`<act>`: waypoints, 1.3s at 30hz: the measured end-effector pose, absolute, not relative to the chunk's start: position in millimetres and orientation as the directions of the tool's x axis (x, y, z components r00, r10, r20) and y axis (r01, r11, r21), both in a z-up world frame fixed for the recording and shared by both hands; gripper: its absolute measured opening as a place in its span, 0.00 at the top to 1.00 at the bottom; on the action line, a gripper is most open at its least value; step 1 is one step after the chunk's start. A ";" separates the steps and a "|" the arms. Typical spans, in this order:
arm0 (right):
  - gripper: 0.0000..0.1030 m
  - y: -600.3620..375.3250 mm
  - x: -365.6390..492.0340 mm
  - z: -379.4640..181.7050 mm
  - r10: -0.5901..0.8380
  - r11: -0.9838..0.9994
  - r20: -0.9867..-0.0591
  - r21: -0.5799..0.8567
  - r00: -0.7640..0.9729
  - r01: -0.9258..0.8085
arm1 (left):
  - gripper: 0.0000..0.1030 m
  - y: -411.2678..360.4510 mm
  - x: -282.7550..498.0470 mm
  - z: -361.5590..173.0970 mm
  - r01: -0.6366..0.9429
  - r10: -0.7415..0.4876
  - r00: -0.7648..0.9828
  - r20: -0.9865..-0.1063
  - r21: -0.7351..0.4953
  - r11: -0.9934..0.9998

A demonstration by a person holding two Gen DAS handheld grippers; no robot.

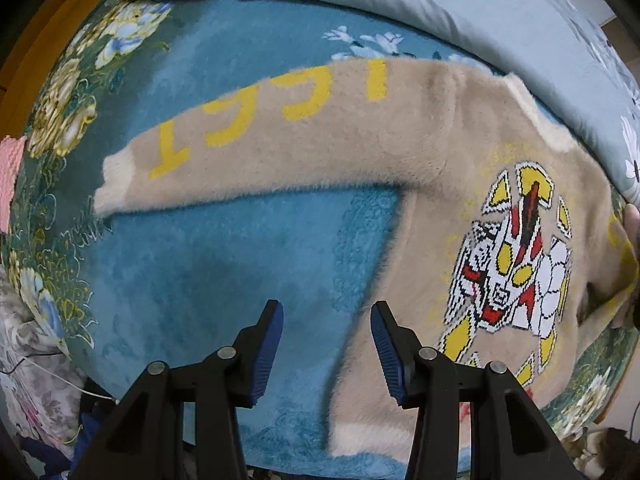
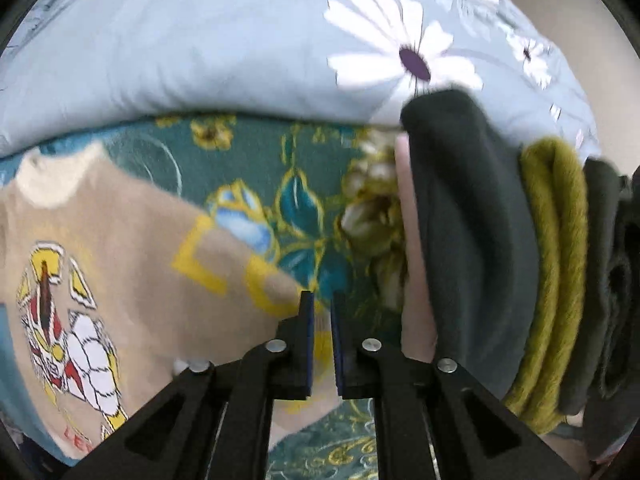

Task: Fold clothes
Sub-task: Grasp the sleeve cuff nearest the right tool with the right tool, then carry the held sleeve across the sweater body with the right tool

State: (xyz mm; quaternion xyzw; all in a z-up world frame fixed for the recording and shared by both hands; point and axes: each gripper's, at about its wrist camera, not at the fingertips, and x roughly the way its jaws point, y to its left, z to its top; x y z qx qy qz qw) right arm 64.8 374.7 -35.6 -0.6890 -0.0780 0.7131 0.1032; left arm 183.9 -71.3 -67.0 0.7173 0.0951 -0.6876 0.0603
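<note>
Left claw (image 1: 326,354) hovers spread wide above the sweater (image 1: 420,216). Right claw (image 2: 320,344) pinches its sleeve (image 2: 240,276), beside stacked folded clothes (image 2: 520,260)

I'm over a bed (image 1: 208,264) with a fuzzy blue floral blanket, a pale daisy-print duvet (image 2: 200,52) bunched behind, wooden floor (image 1: 36,36) at left.

beige fuzzy sweater (image 1: 420,184) with yellow letters and a robot graphic lies flat on the blanket (image 1: 224,248), one sleeve (image 1: 248,136) stretched out sideways
</note>
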 end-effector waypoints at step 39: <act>0.47 288.3 276.4 -75.9 -0.635 -0.767 -0.771 0.624 0.041 -0.150 | 0.88 -47.9 312.8 -140.8 0.264 0.384 0.117 -0.916 -0.344 -0.901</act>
